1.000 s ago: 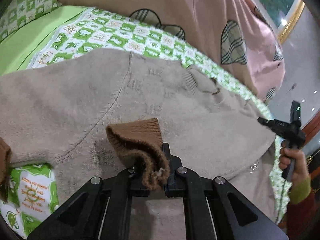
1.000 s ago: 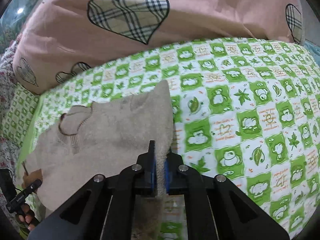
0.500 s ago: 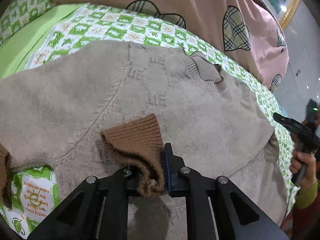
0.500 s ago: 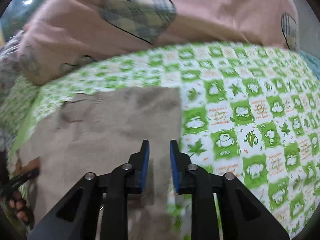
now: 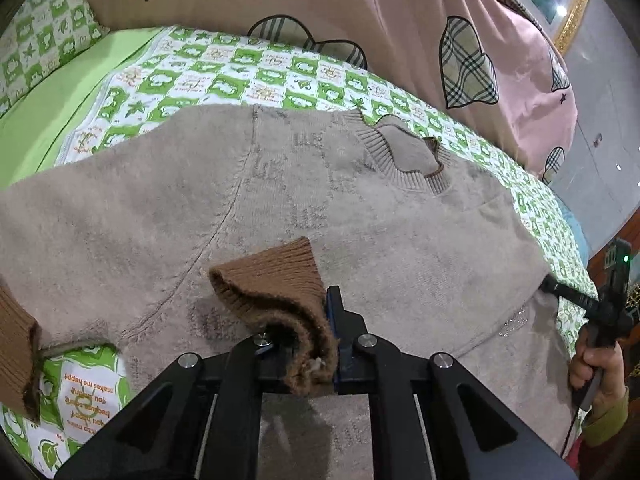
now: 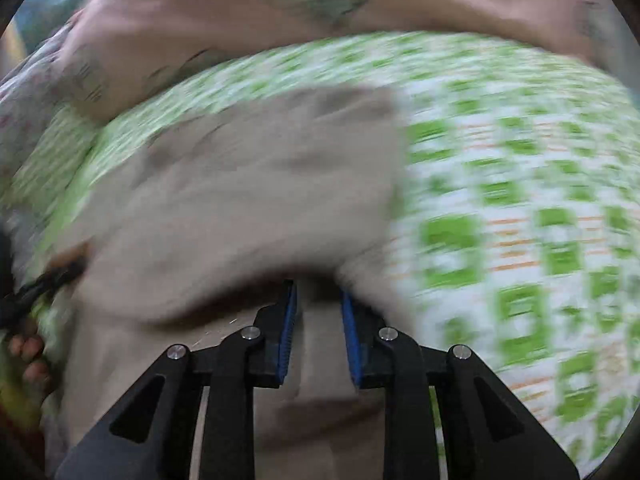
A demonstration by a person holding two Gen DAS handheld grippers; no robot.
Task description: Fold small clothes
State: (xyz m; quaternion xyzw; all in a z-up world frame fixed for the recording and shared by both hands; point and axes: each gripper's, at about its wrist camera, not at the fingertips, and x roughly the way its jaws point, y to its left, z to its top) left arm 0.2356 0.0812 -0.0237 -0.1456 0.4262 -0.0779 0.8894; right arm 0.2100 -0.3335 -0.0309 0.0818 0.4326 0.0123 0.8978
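2 grippers work a fuzzy beige knitted sweater (image 5: pixel 360 216) lying flat on the green-and-white checked bedsheet (image 5: pixel 224 76); the left gripper (image 5: pixel 298 340) is clamped on the brown ribbed sleeve cuff (image 5: pixel 276 280) at near centre, while the right gripper (image 6: pixel 316 312) hangs with jaws parted and empty above the sweater's right edge. The bunched cuff could slip free and spoil the sleeve fold; the right view is heavily blurred, so its aim is doubtful and a hasty regrasp could drag the body askew.

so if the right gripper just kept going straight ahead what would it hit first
Most likely the beige sweater: the right gripper has open jaws pointing into its folded edge. The view is motion-blurred, so depth is uncertain.
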